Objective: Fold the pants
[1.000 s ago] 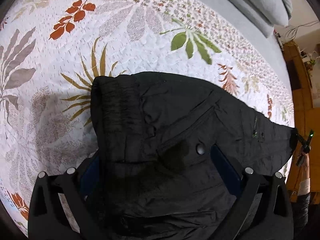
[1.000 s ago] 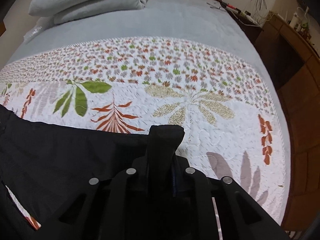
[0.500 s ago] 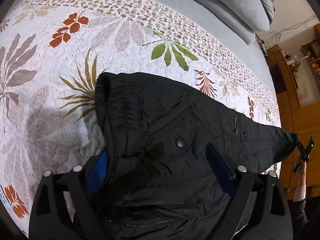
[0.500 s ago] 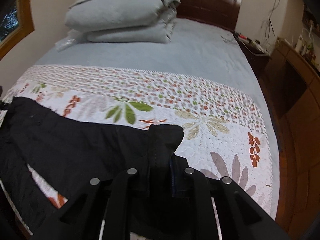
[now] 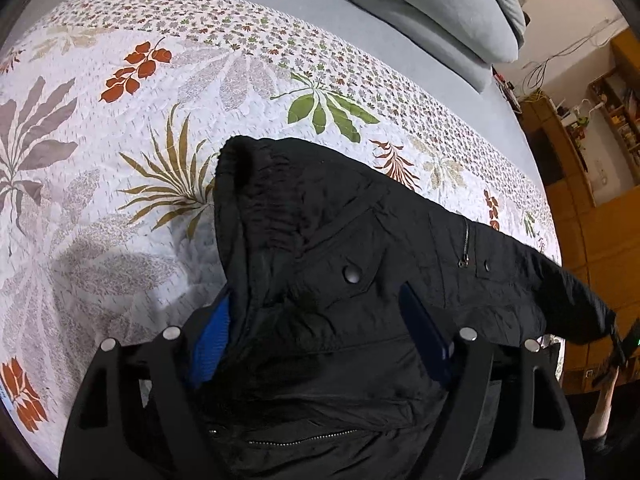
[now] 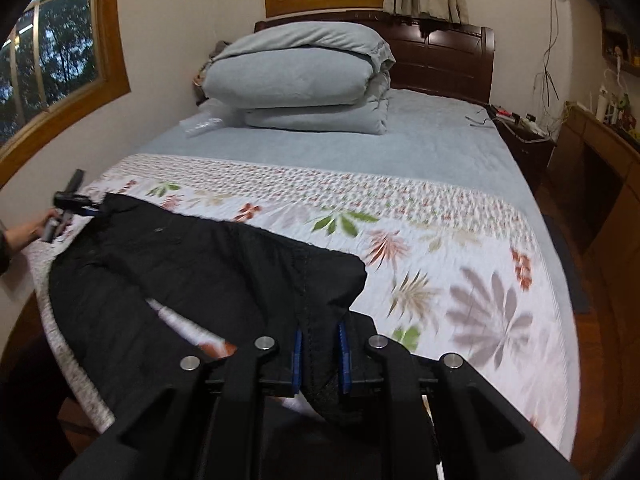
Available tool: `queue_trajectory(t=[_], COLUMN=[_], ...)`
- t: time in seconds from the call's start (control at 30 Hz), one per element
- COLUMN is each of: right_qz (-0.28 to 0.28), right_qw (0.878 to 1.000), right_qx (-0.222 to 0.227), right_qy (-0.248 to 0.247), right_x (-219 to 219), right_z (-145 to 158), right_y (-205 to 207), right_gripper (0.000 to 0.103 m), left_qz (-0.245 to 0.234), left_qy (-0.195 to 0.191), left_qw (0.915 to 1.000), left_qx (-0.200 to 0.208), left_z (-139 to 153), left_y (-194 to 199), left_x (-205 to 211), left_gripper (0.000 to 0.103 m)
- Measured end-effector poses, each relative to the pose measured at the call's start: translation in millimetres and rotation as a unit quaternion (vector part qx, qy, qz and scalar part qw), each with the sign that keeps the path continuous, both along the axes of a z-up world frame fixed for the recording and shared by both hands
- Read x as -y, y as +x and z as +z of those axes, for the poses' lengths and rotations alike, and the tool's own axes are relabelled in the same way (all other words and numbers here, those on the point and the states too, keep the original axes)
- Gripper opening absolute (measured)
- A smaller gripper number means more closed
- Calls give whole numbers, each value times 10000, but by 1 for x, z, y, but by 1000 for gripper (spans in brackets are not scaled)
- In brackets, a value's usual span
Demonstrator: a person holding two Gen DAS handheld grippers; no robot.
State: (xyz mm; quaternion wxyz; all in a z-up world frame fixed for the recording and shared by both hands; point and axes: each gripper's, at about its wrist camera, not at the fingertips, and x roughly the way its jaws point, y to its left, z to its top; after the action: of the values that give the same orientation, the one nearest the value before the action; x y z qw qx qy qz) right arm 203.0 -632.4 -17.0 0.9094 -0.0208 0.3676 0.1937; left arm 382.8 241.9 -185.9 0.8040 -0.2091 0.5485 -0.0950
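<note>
Left wrist: black pants (image 5: 360, 280) bunched, waistband gathered, pocket snap showing.

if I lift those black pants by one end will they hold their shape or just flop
Probably flop: the black pants sag between the right gripper and left gripper, draping over the bedspread. The crinkled fabric looks thin and light. Its slight sheen suggests it may slip.

A leaf-patterned quilt (image 6: 460, 264) covers the near half of the bed; a folded grey duvet (image 6: 304, 80) sits by the dark headboard (image 6: 452, 60)
</note>
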Motion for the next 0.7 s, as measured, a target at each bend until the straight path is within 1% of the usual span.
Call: queue_trajectory(t=[0.1, 0.17, 0.3, 0.47, 0.57, 0.6, 0.67, 0.7], right_qz=[9, 37, -11, -468, -748, -833, -942, -986], right_qw=[9998, 9993, 9972, 9912, 9858, 9840, 9813, 9800], right_qx=[-127, -297, -657, -926, -1021, -1054, -1166, -1242], right_qy=[160, 221, 349, 818, 1103, 1169, 1207, 1205], right_x=[2, 1, 1, 27, 45, 50, 57, 59], right_z=[-10, -22, -54, -89, -101, -105, -115, -121], right_y=[-33, -53, -83, -108, -119, -122, -127, -129], right_gripper=[14, 14, 14, 14, 14, 14, 14, 14], left_qz=[97, 117, 149, 423, 505, 518, 590, 612], left_qy=[-80, -86, -143, -449, -502, -522, -543, -561], left_qw=[9999, 9998, 9992, 9963, 9943, 9937, 9926, 9922], left_qx=[96, 151, 336, 595, 799, 848, 913, 925], left_z=[-1, 0, 4, 11, 17, 18, 21, 22], left_y=[-5, -7, -17, -37, -53, -57, -67, -71], left_x=[0, 1, 4, -1, -2, -2, -3, -3], left_gripper=[79, 79, 80, 81, 82, 83, 89, 89])
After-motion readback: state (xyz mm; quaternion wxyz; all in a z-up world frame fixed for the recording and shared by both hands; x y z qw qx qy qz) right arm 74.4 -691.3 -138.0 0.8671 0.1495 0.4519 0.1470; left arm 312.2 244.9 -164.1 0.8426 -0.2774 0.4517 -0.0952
